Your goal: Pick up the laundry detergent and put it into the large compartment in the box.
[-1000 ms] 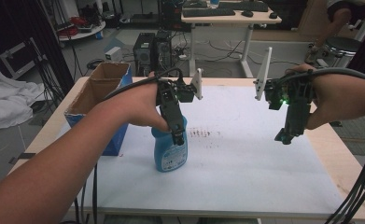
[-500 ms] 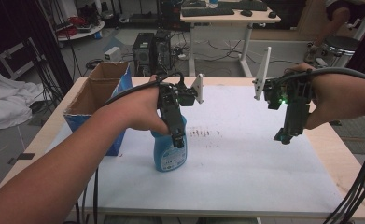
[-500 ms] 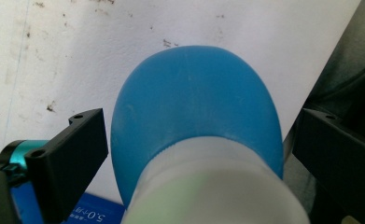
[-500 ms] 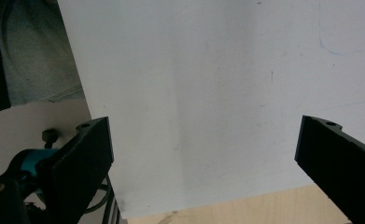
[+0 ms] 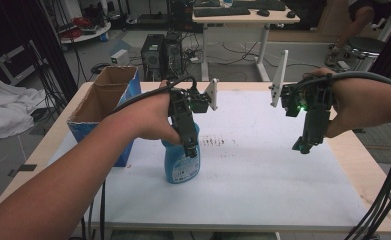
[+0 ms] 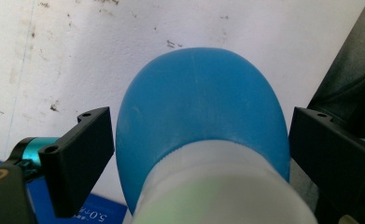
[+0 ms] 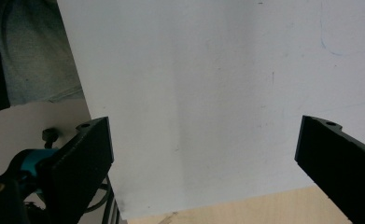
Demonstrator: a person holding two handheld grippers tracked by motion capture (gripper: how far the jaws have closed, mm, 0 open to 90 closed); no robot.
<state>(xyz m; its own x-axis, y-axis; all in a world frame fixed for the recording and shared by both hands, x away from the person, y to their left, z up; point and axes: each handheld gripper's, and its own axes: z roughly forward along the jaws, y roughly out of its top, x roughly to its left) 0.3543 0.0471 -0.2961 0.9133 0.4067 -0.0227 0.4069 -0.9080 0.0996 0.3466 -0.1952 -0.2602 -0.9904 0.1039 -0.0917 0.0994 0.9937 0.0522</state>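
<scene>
Jaws of left gripper [image 6: 196, 154] closing around blue bottle [image 6: 199, 112], seemingly not yet gripping.

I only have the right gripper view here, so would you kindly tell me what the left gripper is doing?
Observer: The left gripper is down over an upright blue spray bottle on the white mat.
Operator: Is it clamped on the bottle?
Observer: Not yet. Its jaws have just been closing with the bottle between them, but the left gripper view shows a gap at each pad.
Operator: Anything close beside it?
Observer: An open cardboard box stands at the table's left edge, next to the bottle.
</scene>
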